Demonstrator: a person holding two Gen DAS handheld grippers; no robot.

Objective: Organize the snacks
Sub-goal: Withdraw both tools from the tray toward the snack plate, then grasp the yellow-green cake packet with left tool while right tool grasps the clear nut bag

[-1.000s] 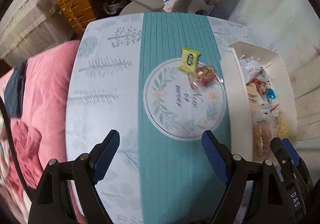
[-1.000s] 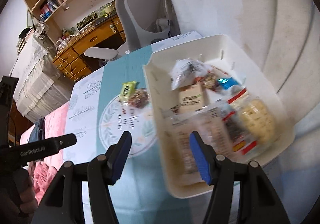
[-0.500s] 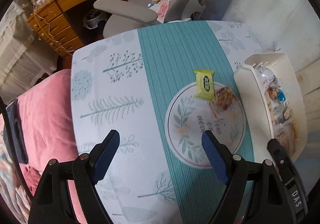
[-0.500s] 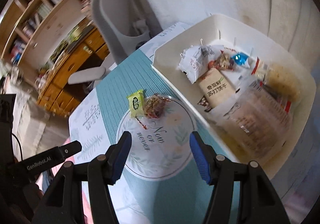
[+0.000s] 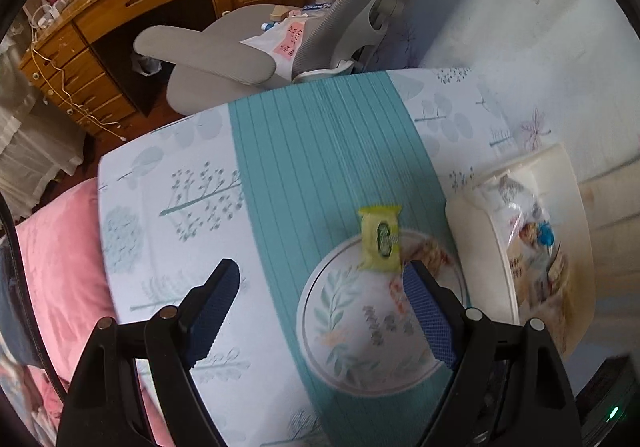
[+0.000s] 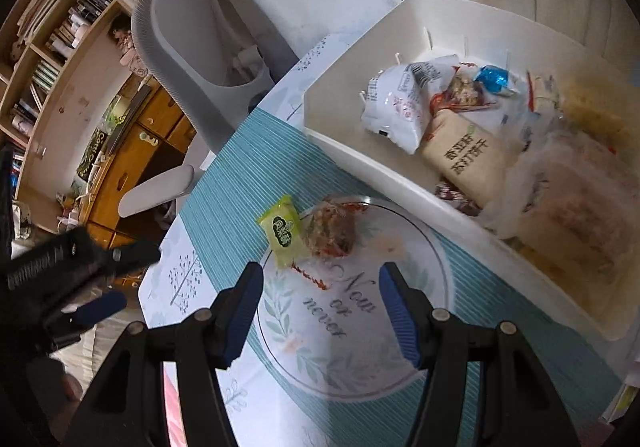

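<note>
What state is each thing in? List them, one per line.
Left gripper: open, empty, above the table.
Right gripper: open, empty, behind the two loose snacks.
Yellow-green snack packet: sealed, flat on the tablecloth, outside the bin.
Clear-wrapped nut snack: on the tablecloth, touching the yellow-green packet.
White storage bin: uncovered, holding several snacks.

Ahead of your right gripper (image 6: 320, 311) only bare tablecloth (image 6: 344, 311) lies before the yellow packet (image 6: 281, 230) and clear-wrapped snack (image 6: 330, 229). The white bin's wall (image 6: 384, 175) blocks its right.
</note>
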